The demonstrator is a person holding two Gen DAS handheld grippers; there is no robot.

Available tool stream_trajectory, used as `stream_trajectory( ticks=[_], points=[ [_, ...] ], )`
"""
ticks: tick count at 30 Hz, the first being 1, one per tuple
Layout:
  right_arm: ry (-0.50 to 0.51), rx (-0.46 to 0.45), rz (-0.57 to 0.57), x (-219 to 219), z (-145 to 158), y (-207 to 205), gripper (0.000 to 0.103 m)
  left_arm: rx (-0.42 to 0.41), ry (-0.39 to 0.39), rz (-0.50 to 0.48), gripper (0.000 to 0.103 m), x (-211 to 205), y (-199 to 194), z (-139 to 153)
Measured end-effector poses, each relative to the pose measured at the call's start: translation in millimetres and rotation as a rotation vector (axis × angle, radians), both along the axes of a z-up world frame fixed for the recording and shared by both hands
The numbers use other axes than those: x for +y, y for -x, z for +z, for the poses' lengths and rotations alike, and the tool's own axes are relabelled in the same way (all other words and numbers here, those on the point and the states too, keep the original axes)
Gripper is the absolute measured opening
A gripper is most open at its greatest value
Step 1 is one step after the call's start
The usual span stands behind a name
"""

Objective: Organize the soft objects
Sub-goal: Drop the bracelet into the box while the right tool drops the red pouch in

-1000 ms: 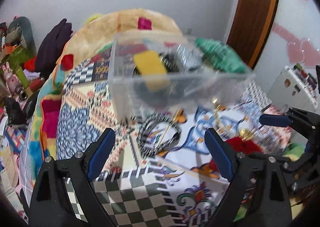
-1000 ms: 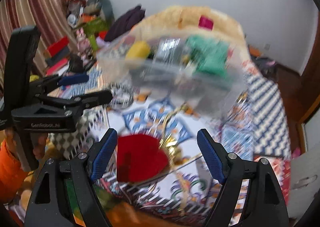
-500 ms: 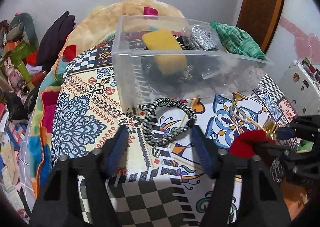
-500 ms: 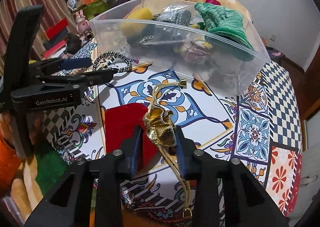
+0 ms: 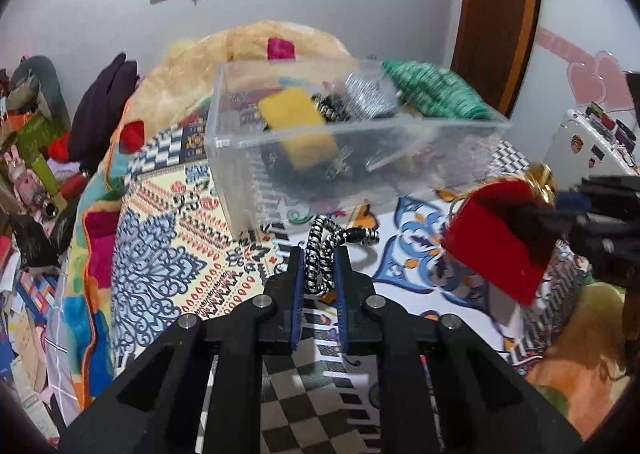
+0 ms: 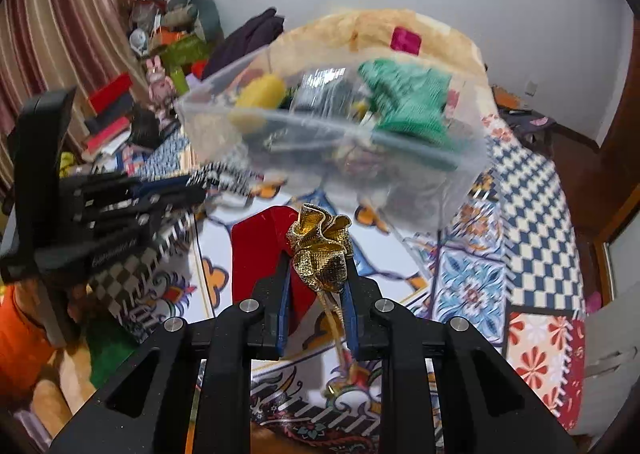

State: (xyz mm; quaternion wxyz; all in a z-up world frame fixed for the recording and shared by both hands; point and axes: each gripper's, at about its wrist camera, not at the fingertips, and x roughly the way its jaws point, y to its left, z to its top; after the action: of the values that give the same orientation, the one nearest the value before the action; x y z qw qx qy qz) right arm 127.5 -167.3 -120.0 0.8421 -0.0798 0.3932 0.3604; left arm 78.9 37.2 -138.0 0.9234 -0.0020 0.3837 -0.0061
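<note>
The black-and-white cord [image 5: 319, 260] is clamped between the left tongs [image 5: 317, 274]; the red pouch [image 6: 264, 254] with its gold ruffle [image 6: 320, 254] is gripped by the right tongs [image 6: 316, 282].

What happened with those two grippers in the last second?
Both closed. The left gripper pinched the black-and-white braided band and lifted it. The right gripper clamped the red pouch by its gold ruffle and raised it off the bed. The clear bin and its contents stayed put.
</note>
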Motion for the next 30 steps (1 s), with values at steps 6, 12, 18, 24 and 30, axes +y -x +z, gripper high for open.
stream_trajectory(
  ticks=[6,12,18,24,30],
  points=[
    [-0.052,-0.072,-0.031,0,27,-6,0.020,-0.083,0.016,-0.008,0.013,-2,9,29],
    [-0.104,-0.151,-0.073,6,53,-18,0.020,-0.174,0.044,0.018,0.013,6,4,61],
    [-0.158,-0.201,-0.096,14,72,-33,0.020,-0.235,0.058,0.051,0.013,18,-10,81],
    [-0.149,-0.233,-0.112,33,74,-48,0.020,-0.227,0.073,0.095,0.014,30,-32,77],
    [-0.092,-0.197,-0.131,51,53,-70,0.020,-0.169,0.059,0.121,0.014,34,-51,54]
  ],
)
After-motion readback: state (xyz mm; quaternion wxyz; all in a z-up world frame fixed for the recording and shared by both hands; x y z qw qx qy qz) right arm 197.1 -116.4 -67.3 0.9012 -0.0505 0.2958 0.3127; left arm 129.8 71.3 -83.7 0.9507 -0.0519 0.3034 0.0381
